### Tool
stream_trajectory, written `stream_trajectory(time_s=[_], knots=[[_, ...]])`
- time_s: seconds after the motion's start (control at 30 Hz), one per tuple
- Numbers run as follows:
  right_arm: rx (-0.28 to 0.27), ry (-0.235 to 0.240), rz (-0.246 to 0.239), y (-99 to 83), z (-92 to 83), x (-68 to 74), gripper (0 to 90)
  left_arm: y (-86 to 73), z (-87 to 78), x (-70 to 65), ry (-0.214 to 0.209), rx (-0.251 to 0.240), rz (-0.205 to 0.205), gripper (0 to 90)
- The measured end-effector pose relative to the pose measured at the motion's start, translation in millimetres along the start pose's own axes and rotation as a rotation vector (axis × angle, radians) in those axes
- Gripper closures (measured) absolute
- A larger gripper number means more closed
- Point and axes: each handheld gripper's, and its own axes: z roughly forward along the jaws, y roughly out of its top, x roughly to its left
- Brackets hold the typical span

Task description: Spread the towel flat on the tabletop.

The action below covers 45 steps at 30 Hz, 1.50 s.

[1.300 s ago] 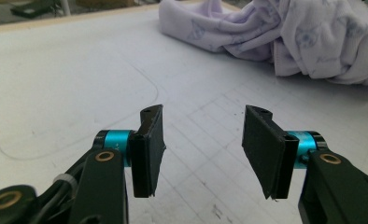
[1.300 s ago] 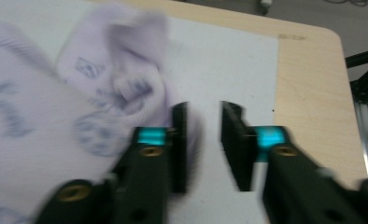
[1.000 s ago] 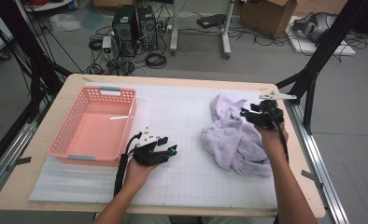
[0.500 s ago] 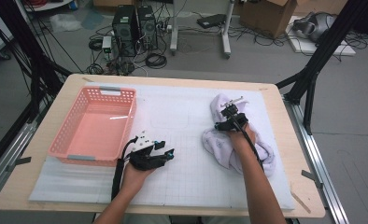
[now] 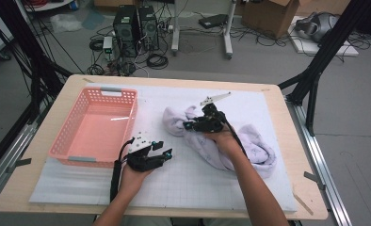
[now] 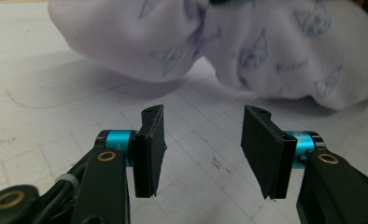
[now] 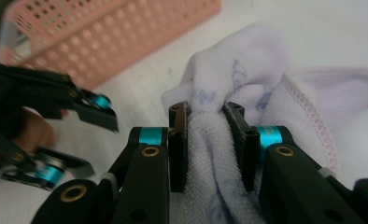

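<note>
Three viewpoints: one fixed high overhead, two riding low on the tongs.

Looking forward and down from above the near edge of the surface [image 5: 287, 155], well back, with floor clutter at 12 o'clock. Riding the left tongs [image 6: 201, 144], skimming low and close toward the towel [image 6: 275, 51] at 12 o'clock. Riding the right tongs [image 7: 209, 140], pressed right up against that same towel [image 7: 229, 70], pink basket [image 7: 102, 32] at 11 o'clock, also seen from above [image 5: 70, 141].
</note>
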Motion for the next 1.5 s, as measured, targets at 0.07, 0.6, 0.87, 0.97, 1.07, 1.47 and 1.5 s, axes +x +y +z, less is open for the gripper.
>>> stream_trajectory(time_s=[0.07, 0.6, 0.87, 0.97, 1.07, 1.47, 1.5], knots=[[-0.034, -0.030, 0.005, 6.1, -11.3, -7.8, 72.5, -0.9, -0.5, 0.2, 0.001, 0.003, -0.003, 49.5], [-0.188, -0.566, 0.275, -29.3, -120.6, -89.3, 48.3, -2.3, 2.7, -3.5, -0.005, 0.016, 0.008, 49.4], [-0.163, -0.546, 0.098, -42.7, -139.6, -42.7, 39.6, -2.3, 2.6, -3.5, -0.007, 0.016, 0.009, 49.1], [-0.082, -0.524, 0.025, -59.3, -134.4, -21.1, 37.4, -2.4, 2.7, -3.6, -0.008, 0.018, 0.007, 49.1], [-0.019, -0.513, 0.014, -80.4, -124.5, -5.7, 34.8, -2.3, 2.6, -3.6, -0.008, 0.017, 0.005, 49.1], [0.132, -0.431, 0.148, -112.1, -69.3, -13.8, 33.7, -2.1, 1.8, -3.8, -0.009, 0.014, 0.003, 49.2], [0.133, -0.403, 0.146, -110.6, -65.9, -12.9, 45.2, -2.0, 1.6, -3.6, -0.010, 0.015, 0.002, 49.2]])
